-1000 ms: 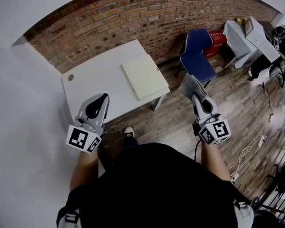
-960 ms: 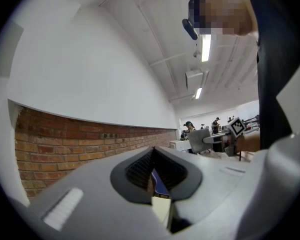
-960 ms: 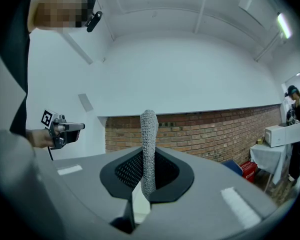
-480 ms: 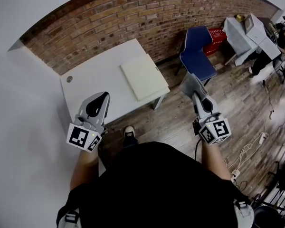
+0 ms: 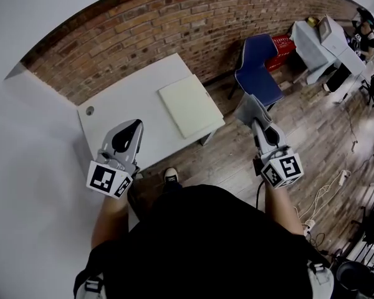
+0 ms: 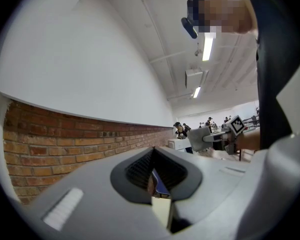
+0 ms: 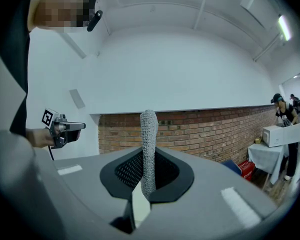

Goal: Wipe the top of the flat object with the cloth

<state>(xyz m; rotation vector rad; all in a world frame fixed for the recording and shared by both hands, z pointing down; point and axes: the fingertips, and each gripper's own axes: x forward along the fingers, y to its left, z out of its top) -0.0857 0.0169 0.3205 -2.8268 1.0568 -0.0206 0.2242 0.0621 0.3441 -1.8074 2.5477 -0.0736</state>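
Projecting lengthwise beyond the jaws, cloth (image 7: 149, 144) pinched in right tool (image 7: 140, 198), left tool (image 6: 158, 185) closed, empty.

We count one left gripper (image 5: 134, 127), one right gripper (image 5: 257, 125), one grey cloth (image 7: 149, 134), one cream board (image 5: 190, 104), one white bench (image 5: 121, 98) and one blue chair (image 5: 257, 64).

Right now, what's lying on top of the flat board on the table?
Nothing: the board shows a bare cream top in the head view. The cloth is clamped in the right tool, beside the table, over the floor. Whatever lies beneath the board is covered.
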